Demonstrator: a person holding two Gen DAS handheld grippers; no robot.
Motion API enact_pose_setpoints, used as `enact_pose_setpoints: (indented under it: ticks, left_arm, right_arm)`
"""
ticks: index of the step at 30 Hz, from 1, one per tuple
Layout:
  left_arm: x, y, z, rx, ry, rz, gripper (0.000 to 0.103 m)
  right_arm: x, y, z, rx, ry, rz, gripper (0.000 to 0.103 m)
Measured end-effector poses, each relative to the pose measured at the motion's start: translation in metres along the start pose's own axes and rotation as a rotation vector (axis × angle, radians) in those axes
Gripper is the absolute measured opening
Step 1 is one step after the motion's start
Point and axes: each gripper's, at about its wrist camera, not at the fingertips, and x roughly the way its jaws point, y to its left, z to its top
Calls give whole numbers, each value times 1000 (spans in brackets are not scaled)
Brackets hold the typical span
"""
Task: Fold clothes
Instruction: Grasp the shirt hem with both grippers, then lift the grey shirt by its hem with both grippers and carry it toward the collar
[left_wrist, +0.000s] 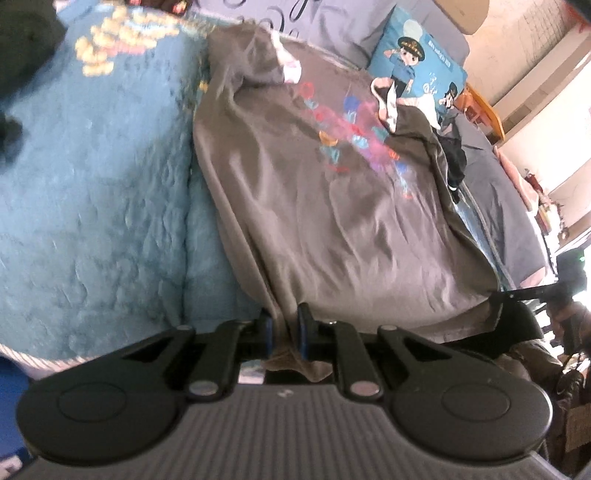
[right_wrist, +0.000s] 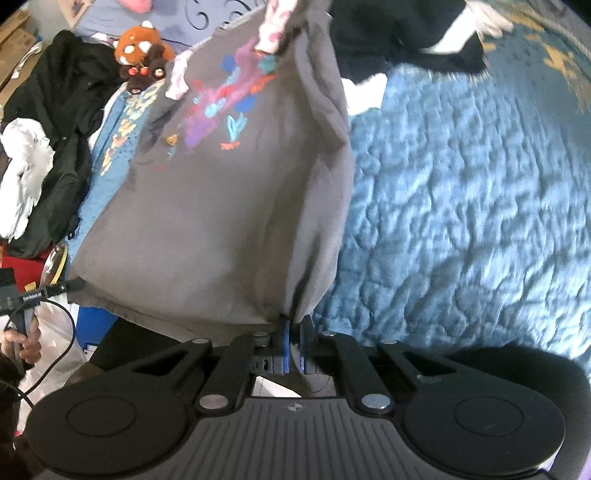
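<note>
The grey shirt lies spread on the blue blanket, stretching away ahead of both pairs of fingers, its coloured print at the far end and its hem nearest them. It looks light, soft and limp, so it should drape and sag wherever it is unsupported, and it creases easily; it is neither fragile nor slippery, and the hem corners are the sensible places to hold it. The left gripper has its 2 fingers drawn narrow, pinching a bunch of hem cloth, with a little tail hanging out behind the pads. The right gripper is likewise nearly closed on the other hem corner, the cloth gathered into a pleat between its blue pads. Both grippers point steeply down toward the bed, with the hem edge between them pulled fairly taut and raised off the blanket. Beyond the right fingers, to the left, sit dark clothes and a plush toy; beyond the left fingers, a cartoon cushion.
</note>
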Motion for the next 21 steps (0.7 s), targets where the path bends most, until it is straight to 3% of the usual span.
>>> enact_pose_setpoints:
  ticks: [5,8,11,16,21]
  left_arm:
    - [0,-22,14,67,29,127,10]
    - [-3,-39,28,82,38,184,10]
    - [-7,-58,54,85,15,189,10]
    - [-8,-71,119,66,-24,152,10]
    - [18,-62,215,13,-42,164,11]
  right_arm:
    - [-4,6,9,12,-11,24,5]
    - [-11,5,17,88,-30,102,5]
    - [-20,2,31,174,-52,201,5]
    - [-29,-7,76,300,-95,335,5]
    - [-21,-23,140,461,-142,431,4]
